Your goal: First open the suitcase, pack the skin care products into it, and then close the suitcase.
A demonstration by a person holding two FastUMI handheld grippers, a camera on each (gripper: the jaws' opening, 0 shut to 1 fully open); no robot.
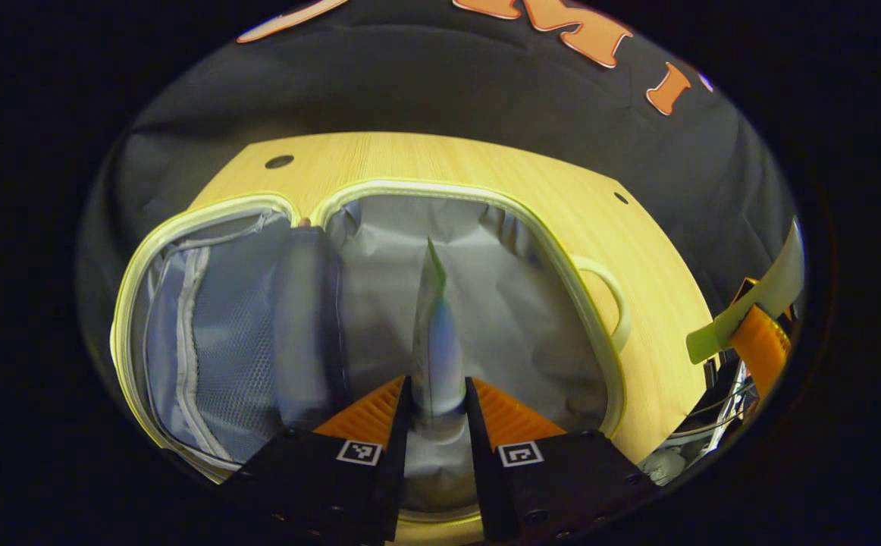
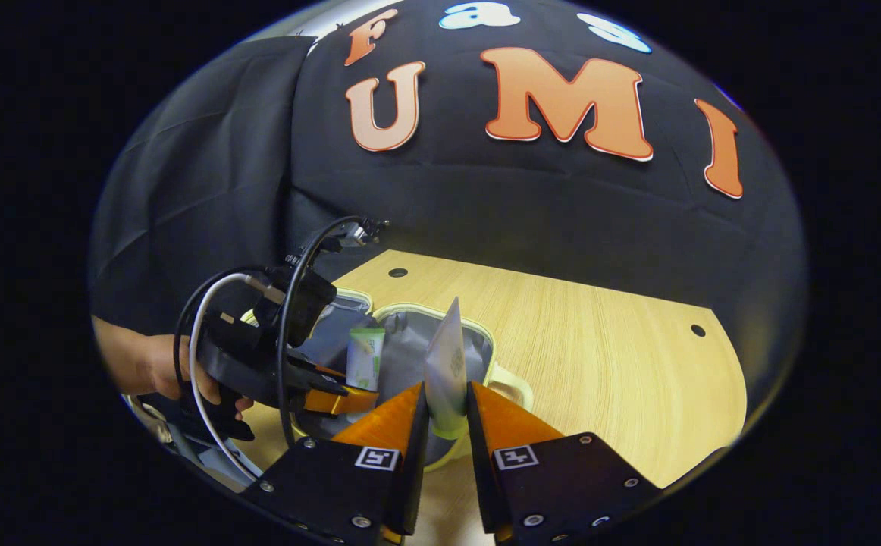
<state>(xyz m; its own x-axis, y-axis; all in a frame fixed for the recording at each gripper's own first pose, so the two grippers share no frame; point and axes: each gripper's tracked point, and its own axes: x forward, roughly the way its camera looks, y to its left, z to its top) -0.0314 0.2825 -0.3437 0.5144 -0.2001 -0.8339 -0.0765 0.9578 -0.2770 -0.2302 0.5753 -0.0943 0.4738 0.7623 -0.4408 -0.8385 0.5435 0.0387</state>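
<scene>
The suitcase [image 1: 486,199] lies open on the wooden table [image 1: 425,155], with a pale yellow rim, grey lining and a mesh pocket [image 1: 224,341] in its left half. My left gripper [image 1: 438,383] is shut on a white, blue and green tube [image 1: 438,341] that stands upright over the right half. In the right gripper view, my right gripper [image 2: 446,388] is shut on a whitish tube [image 2: 446,356] with a yellow-green end, just in front of the suitcase [image 2: 478,327]. A hand [image 2: 145,364] holds the left gripper [image 2: 334,398] there, its green and white tube [image 2: 365,356] over the case.
A rounded grey-blue bulge [image 1: 300,326] runs between the two halves; I cannot tell whether it is fabric or a bottle. The case's handle [image 1: 616,296] points right. Bare tabletop [image 2: 600,356] spreads to the right of the case. Cables [image 2: 198,341] loop off the left gripper.
</scene>
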